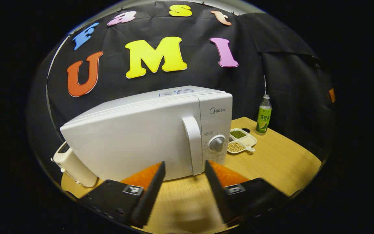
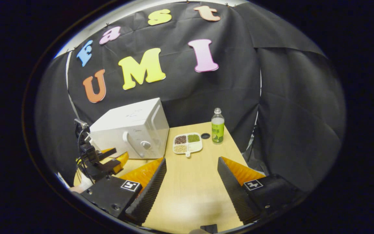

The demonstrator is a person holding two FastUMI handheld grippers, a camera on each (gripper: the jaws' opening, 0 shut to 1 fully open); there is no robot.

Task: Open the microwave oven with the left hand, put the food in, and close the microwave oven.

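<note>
The microwave oven [image 1: 148,133] stands shut at the left of the table [image 1: 271,156], its handle [image 1: 192,144] just beyond the left hand-held gripper [image 1: 184,169], whose jaws gape empty. A skewed grip could slip off the handle, or a hard pull could drag the oven. The right hand-held gripper [image 2: 192,169] gapes empty too. The divided dish [image 2: 187,143] just right of the oven holds dark, green and pale beans; a bottle [image 2: 218,130] stands near it

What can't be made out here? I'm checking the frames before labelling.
- Microwave inside: left gripper view, hidden by its shut door.
- White appliance: left gripper view, partly behind the microwave.
- Tray contents: right gripper view, too small to identify.
- Dark disc by the bottle: too small to tell.
</note>
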